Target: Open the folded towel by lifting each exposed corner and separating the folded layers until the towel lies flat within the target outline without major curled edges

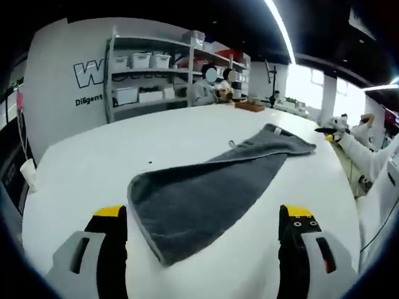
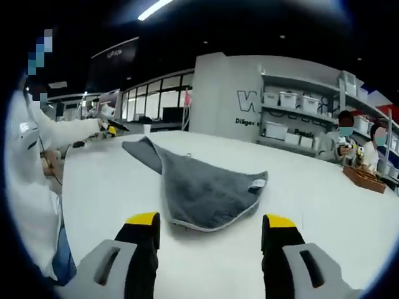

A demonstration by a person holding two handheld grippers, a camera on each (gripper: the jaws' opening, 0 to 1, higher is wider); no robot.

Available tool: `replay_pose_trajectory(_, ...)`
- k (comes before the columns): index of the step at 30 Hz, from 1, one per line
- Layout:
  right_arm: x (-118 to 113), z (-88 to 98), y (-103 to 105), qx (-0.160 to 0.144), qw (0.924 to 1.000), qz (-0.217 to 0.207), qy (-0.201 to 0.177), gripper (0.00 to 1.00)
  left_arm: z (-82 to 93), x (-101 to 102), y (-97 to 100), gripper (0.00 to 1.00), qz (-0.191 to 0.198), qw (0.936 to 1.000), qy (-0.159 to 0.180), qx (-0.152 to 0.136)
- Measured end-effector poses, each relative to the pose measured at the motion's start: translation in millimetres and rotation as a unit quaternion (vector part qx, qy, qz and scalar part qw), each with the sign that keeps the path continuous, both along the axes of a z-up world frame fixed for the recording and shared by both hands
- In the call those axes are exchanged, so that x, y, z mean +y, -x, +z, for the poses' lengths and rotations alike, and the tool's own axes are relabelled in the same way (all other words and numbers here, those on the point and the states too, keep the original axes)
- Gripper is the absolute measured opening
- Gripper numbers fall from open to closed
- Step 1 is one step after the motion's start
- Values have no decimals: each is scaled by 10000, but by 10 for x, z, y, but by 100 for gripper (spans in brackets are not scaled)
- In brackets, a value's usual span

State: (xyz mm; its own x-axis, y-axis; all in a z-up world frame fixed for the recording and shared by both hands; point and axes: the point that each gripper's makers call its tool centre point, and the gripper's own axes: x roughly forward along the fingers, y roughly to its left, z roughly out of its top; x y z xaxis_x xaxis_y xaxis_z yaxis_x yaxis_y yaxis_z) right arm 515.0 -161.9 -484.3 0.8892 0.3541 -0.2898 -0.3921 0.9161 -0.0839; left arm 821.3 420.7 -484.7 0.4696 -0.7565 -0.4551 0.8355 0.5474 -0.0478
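In the left gripper view our left gripper (image 1: 202, 233) hovers with jaws spread, the grey towel (image 1: 206, 193) lying between them on the white table (image 1: 93, 168); in the right gripper view our right gripper (image 2: 211, 240) is spread too, just short of the towel's near edge
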Motion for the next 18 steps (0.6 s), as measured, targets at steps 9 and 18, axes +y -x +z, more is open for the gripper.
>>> replay_pose_trajectory(9, 274, -6, -115, 304, 9994, -19, 151, 89, -133, -123, -480, 94, -323, 9991, -238, 97)
replay_pose_trajectory(18, 547, -37, -205, 619, 9976, -110, 287, 99, -382, -224, -907, 82, -730, 9952, -628, 192)
